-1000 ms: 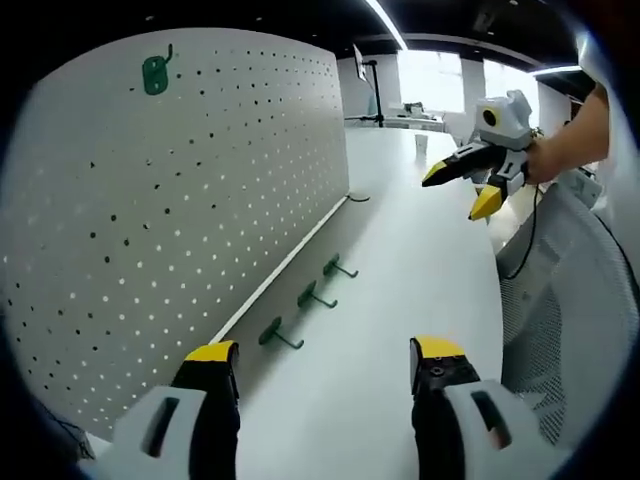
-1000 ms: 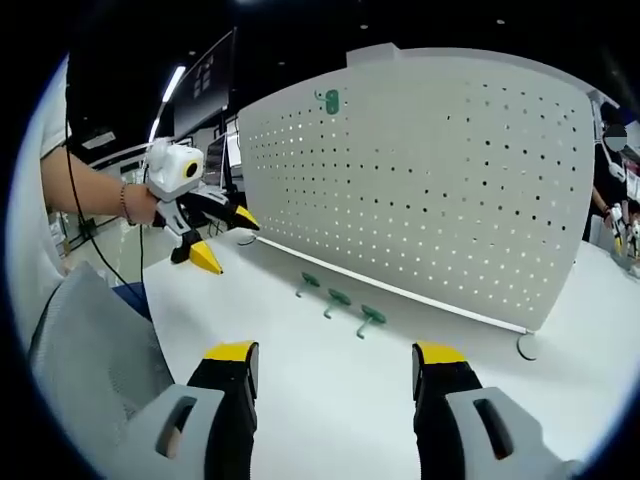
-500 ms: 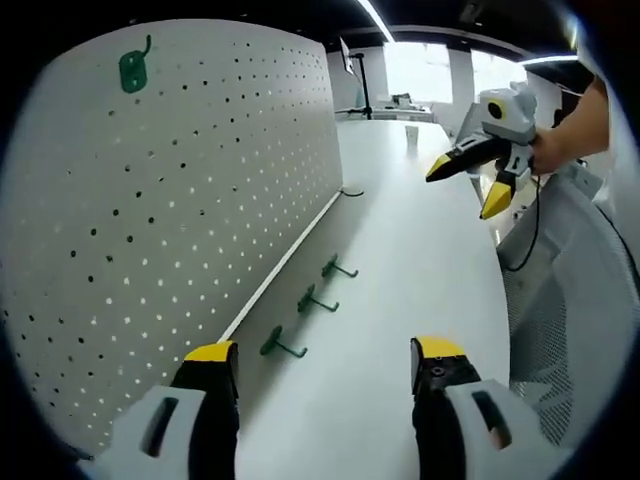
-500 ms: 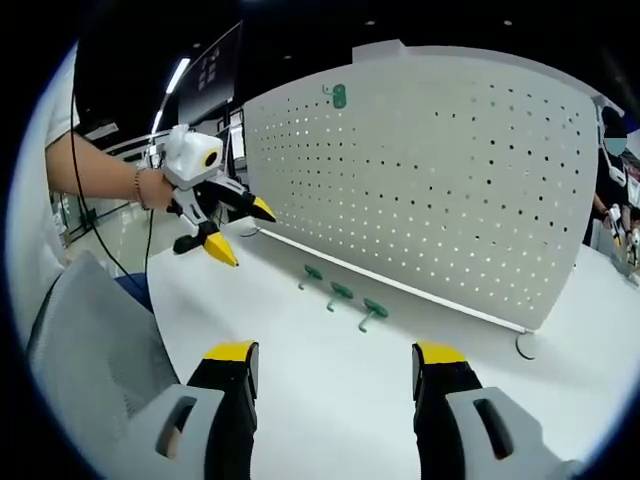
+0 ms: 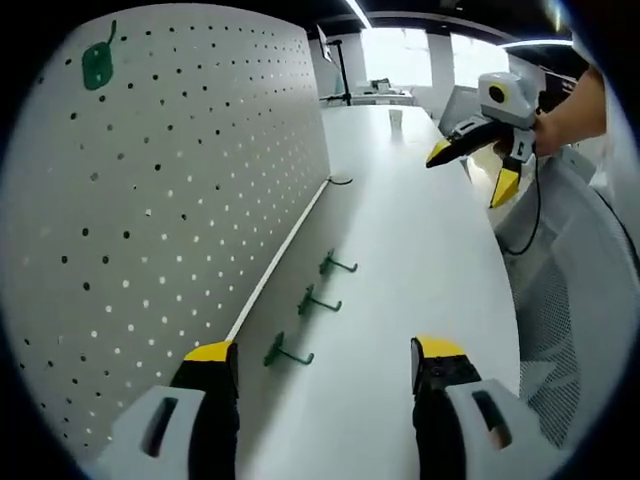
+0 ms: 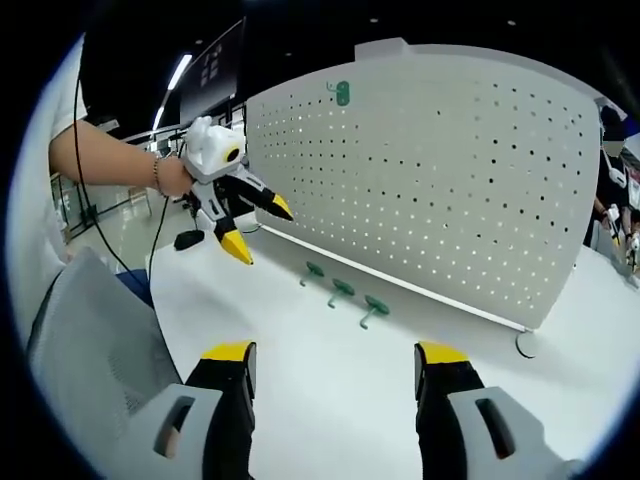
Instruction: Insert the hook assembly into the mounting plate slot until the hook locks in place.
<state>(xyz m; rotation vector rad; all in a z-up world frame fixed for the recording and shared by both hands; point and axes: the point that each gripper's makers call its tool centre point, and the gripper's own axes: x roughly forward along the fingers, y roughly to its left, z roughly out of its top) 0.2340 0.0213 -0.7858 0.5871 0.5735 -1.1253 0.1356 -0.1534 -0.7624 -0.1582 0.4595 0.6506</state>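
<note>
1. Left gripper [image 5: 325, 365]: fingers wide, holding nothing, above the white worktop [image 5: 420, 250].
2. Right gripper [image 6: 337, 365]: fingers wide, holding nothing.
3. Three green hooks [image 5: 311, 301] lie in a row on the worktop, just beside the foot of the perforated white pegboard [image 5: 180, 180].
4. Right gripper view: a fourth green hook [image 6: 342, 94] hangs near the pegboard's top.
5. Mesh chair [image 5: 580, 300] beside the worktop.

1. Pegboard [image 5: 180, 180]: white, dotted with a regular grid of dark holes.
2. Three loose hooks [image 6: 343, 290]: green.
3. Mounted hook [image 5: 97, 66]: green.
4. Table [image 5: 420, 260]: plain white.
</note>
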